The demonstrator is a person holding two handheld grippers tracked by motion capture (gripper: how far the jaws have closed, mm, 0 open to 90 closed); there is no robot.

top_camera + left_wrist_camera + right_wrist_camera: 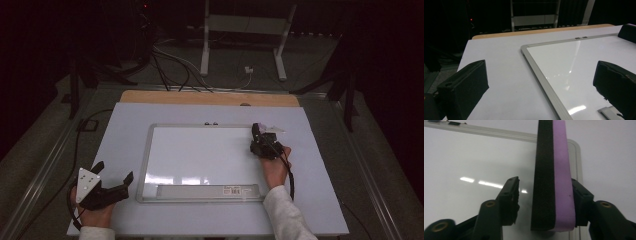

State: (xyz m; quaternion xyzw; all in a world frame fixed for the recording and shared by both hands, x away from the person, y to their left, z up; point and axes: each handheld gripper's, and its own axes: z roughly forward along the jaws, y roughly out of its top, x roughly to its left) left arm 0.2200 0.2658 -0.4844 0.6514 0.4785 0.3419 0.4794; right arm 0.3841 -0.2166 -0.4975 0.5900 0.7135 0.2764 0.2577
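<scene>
A whiteboard [200, 155] in a silver frame lies flat on the white table [125, 125]. At its far right corner, an eraser [551, 170] with a black felt side and a purple foam side stands on edge between the jaws of my right gripper [544, 181]. The right jaw lies against the purple side. The left jaw stands off the felt with a visible gap. In the high view the right gripper [261, 136] sits over that corner of the board. My left gripper [114, 170] rests open at the table's front left, empty, just outside the board's frame [541, 77].
A pen tray with a barcode label [207, 190] runs along the board's near edge. A wooden strip [210, 98] borders the table's far side. Beyond it, cables [170, 70] and a white stand [242, 45] are on the dark floor.
</scene>
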